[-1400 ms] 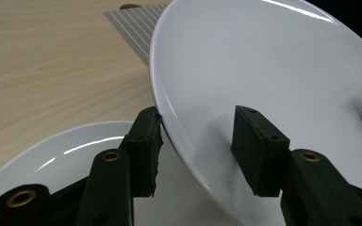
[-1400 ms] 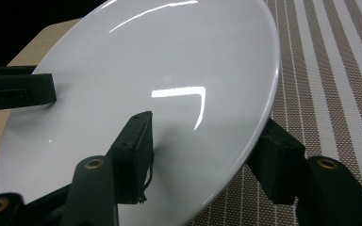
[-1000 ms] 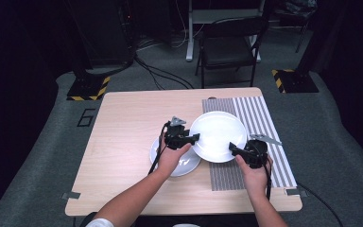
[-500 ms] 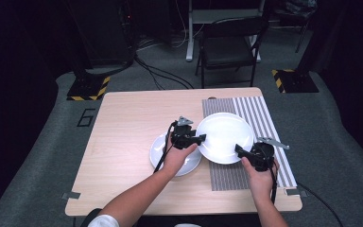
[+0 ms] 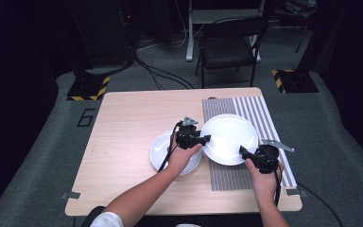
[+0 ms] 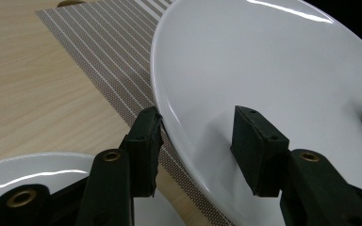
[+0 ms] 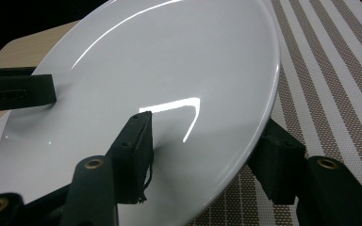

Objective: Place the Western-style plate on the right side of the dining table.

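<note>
A large white plate (image 5: 229, 137) hangs tilted just above the striped placemat (image 5: 255, 111), held from both sides. My left gripper (image 5: 203, 139) is shut on its left rim, one jaw under and one jaw inside the plate (image 6: 273, 61). My right gripper (image 5: 245, 152) is shut on the near right rim, and in the right gripper view the plate (image 7: 169, 61) sits between its jaws. A smaller white plate (image 5: 163, 149) lies on the wooden table under my left hand, and it also shows in the left gripper view (image 6: 37, 169).
The wooden table (image 5: 132, 123) has bare wood to the left and at the back. The placemat (image 6: 103, 61) covers its right side up to the edge. A folding chair (image 5: 229, 47) and cables stand on the floor beyond the table.
The large plate and both grippers have shifted a little to the right, farther over the placemat. Both grips are unchanged.
</note>
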